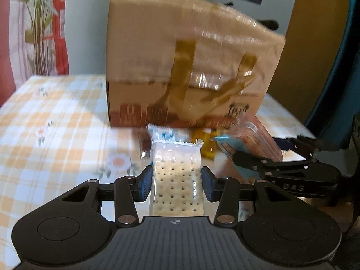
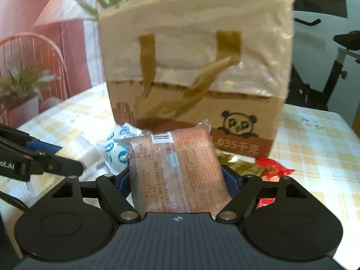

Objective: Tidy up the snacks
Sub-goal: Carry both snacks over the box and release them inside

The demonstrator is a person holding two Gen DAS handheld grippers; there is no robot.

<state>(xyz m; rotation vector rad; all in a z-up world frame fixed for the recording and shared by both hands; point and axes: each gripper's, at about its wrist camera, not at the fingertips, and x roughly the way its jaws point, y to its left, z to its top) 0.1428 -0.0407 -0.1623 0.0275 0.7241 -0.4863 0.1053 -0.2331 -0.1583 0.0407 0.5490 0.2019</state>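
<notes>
The biggest thing before me is the cardboard box (image 2: 195, 72), standing upright at the back of the worktop (image 1: 51, 121) with its checked cloth; its top is out of sight, so I cannot tell whether any snack is already inside. I judge the sorting to be in its early or middle part, since a small heap of snacks lies loose at the foot of the box. Next in size is the pink packet (image 2: 180, 173), which sits between the fingers of my right gripper (image 2: 177, 180); the pads press on both its long edges, so I have it in hand, lifted just in front of the box. Smaller is the clear pack of crackers (image 1: 176, 180), caught between the fingers of my left gripper (image 1: 176, 185), set narrow on its sides and raised above the cloth. So two items are picked up but not yet placed. On the cloth wait a white and blue wrapped snack (image 2: 117, 150), a gold wrapper (image 2: 238, 164) and a red wrapper (image 2: 273, 168), all close against the box front. Those, and the two I carry, are left to put away, presumably into the box.
</notes>
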